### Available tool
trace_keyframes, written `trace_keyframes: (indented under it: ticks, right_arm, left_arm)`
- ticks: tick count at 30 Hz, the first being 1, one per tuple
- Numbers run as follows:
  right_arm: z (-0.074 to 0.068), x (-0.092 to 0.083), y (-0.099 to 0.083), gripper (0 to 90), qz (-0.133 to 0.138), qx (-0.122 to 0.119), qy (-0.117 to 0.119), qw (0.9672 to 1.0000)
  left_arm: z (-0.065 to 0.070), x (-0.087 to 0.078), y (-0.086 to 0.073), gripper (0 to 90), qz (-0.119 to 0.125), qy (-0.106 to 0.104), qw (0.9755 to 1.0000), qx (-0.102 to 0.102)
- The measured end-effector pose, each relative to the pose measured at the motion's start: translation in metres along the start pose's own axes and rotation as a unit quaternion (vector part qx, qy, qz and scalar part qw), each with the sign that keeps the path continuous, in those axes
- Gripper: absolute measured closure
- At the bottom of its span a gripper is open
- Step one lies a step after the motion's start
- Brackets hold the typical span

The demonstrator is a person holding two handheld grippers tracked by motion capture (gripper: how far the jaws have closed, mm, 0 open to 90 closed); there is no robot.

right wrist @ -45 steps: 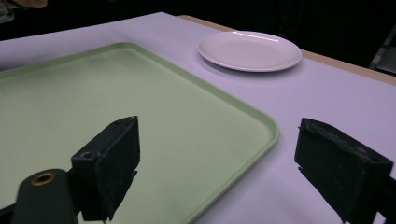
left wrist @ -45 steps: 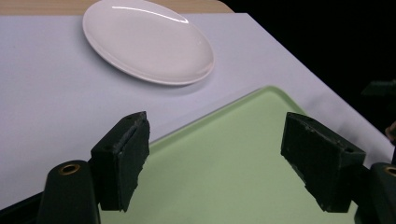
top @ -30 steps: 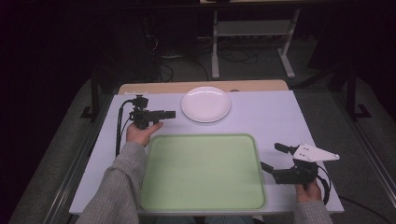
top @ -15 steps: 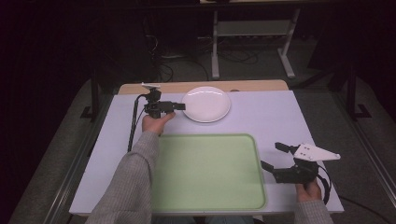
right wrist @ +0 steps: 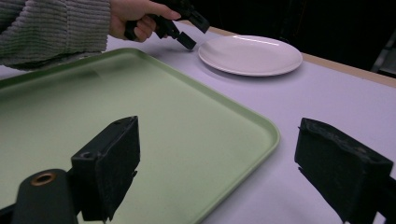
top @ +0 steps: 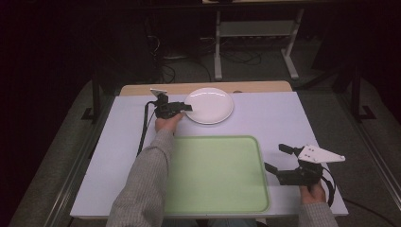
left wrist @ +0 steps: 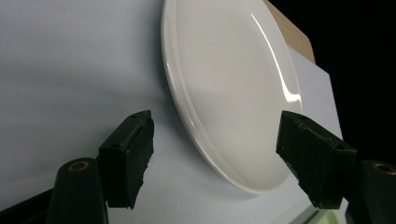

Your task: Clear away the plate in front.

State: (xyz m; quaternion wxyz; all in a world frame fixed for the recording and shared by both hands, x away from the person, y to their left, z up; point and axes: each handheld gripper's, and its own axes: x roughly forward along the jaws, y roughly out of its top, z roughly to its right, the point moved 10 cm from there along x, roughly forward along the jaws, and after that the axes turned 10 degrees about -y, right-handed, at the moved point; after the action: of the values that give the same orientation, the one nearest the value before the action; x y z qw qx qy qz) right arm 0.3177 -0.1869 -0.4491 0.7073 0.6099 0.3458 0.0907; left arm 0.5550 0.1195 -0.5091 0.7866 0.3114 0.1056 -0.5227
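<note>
A white plate (top: 209, 105) lies empty at the back middle of the table. My left gripper (top: 189, 109) is at the plate's left rim, open. In the left gripper view the plate (left wrist: 233, 84) has its near rim between the two spread jaws of the left gripper (left wrist: 219, 158), and neither jaw touches it. A light green tray (top: 215, 175) lies empty at the front middle. My right gripper (top: 274, 157) hovers open just off the tray's right edge. In the right gripper view, the right gripper (right wrist: 224, 168) has the tray's corner (right wrist: 261, 128) between its jaws.
The table top (top: 283, 118) is pale lilac with a wooden strip (top: 142, 89) along its back edge. The left gripper's cable (top: 143, 127) trails down the left of the forearm. Beyond the table stand a dark floor and a metal stand (top: 255, 33).
My left gripper has moved right and farther back, from the table's left part to the plate's left rim. The right gripper has stayed put and open.
</note>
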Motion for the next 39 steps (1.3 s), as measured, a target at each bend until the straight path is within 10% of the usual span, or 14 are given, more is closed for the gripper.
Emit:
trace_keyframes:
  ticks: [24,39]
  right_arm:
    - [0.000,-0.001,0.003,13.3,0.008,0.005,0.008,0.9999]
    - [0.000,-0.002,0.005,13.4,0.015,0.005,0.005,0.9999]
  left_arm:
    - [0.005,0.027,0.006,31.1,0.058,0.001,0.9939,-0.094]
    - [-0.006,0.023,-0.001,67.3,0.052,0.070,0.9956,-0.034]
